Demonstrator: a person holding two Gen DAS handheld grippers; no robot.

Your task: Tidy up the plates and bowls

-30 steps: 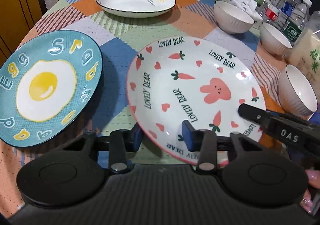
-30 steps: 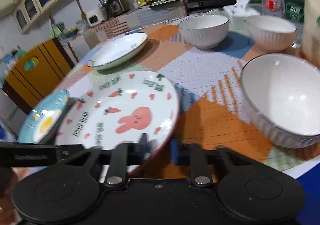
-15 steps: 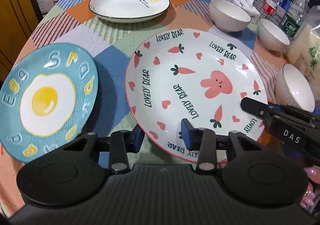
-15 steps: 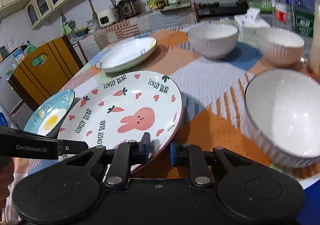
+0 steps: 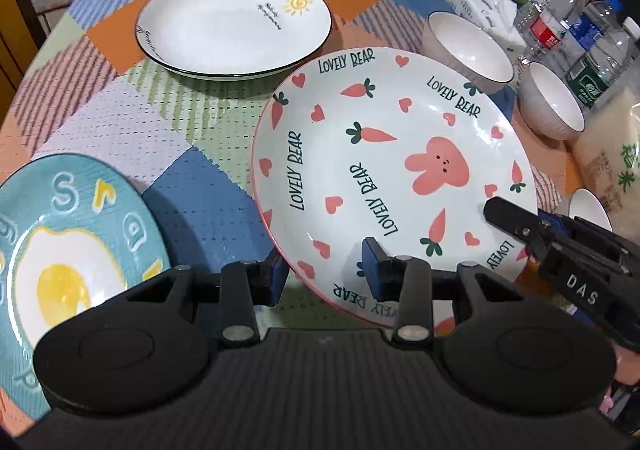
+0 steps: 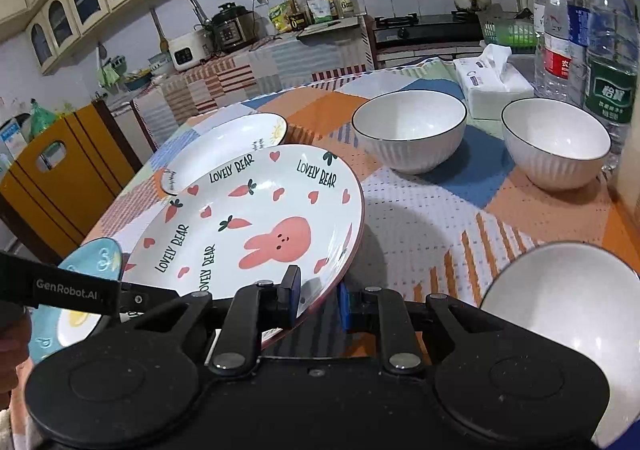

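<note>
The white rabbit-and-carrot plate (image 5: 392,178) is lifted off the table and tilted; it also shows in the right wrist view (image 6: 256,222). My left gripper (image 5: 324,270) is shut on its near rim, and my right gripper (image 6: 318,300) is shut on its right rim. The right gripper's fingers (image 5: 516,222) show at the plate's right edge in the left wrist view. The white sun plate (image 5: 234,22) lies just beyond it. The teal egg plate (image 5: 68,250) lies at the near left. Three white bowls (image 6: 408,134), (image 6: 556,142), (image 6: 568,330) stand on the right.
The table has a patchwork cloth (image 5: 132,122). Water bottles (image 6: 580,38), a tissue pack (image 6: 492,78) and a bag of rice (image 5: 612,162) stand at the right edge. A yellow chair (image 6: 60,178) is beyond the left edge.
Both grippers have lifted the rabbit plate and carried it away from me, toward the sun plate. The egg plate now lies farther left in view.
</note>
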